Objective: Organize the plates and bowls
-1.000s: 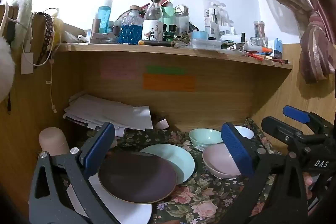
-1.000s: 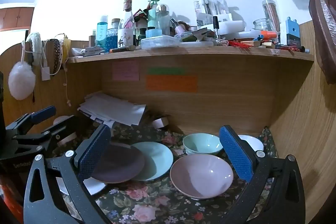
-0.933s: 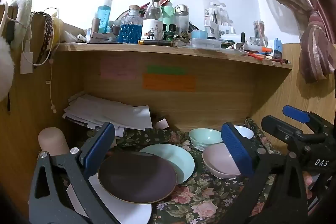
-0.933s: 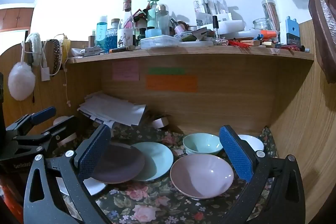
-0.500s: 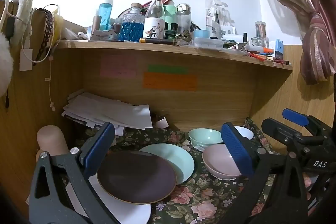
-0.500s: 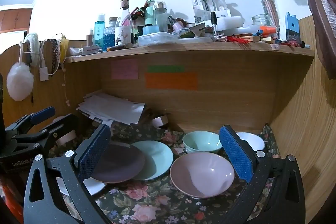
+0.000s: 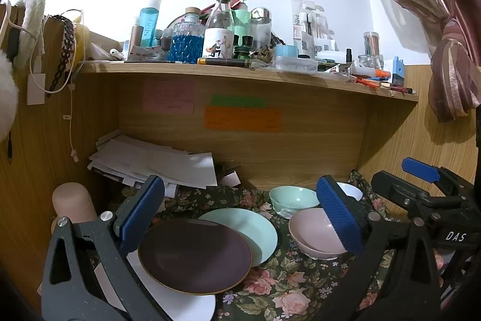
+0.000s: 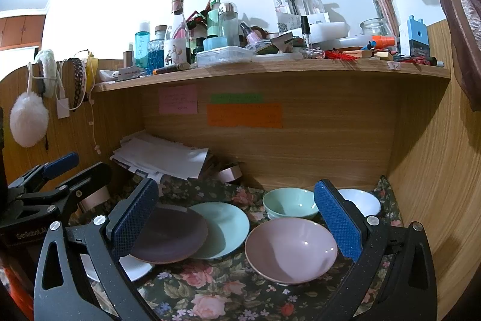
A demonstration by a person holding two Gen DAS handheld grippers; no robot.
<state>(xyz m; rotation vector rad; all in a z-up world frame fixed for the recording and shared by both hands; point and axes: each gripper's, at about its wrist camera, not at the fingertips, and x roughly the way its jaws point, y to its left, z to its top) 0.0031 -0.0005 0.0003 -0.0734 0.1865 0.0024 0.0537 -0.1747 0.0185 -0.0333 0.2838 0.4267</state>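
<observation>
- Left gripper (image 7: 240, 212) is hanging over the floral cloth (image 7: 270, 288) with its blue pads spread wide, gripping nothing.
- Right gripper (image 8: 237, 218) is likewise standing wide apart and empty above the dishes.
- Plates are lying overlapped: the brown plate (image 7: 195, 254) is sitting on top, covering the 7 o'clock edge of the green plate (image 7: 252, 227) and most of the white plate (image 7: 186, 303) under it.
- Pink bowl (image 8: 290, 248) is sitting at 3 o'clock of the green plate, near but apart; the green bowl (image 8: 290, 203) is standing just behind it at 12 o'clock, and the white bowl (image 8: 360, 202) is sitting at 3 o'clock of the green bowl, partly hidden by the right pad.
- Paper stack (image 7: 150, 161) is leaning in the back left corner at 11 o'clock of the plates; a roll of tape (image 8: 230, 173) is lying beside it.
- Shelf (image 7: 240, 71) overhead is crowding with bottles (image 7: 221, 29) and pens.
- Left view alone is showing the pink cylinder (image 7: 73, 202) at 9 o'clock and the tied curtain (image 7: 451, 74).
- Right view alone is showing the white pompom (image 8: 28, 122) hanging on the side panel, and the pink bowl's full rim.
</observation>
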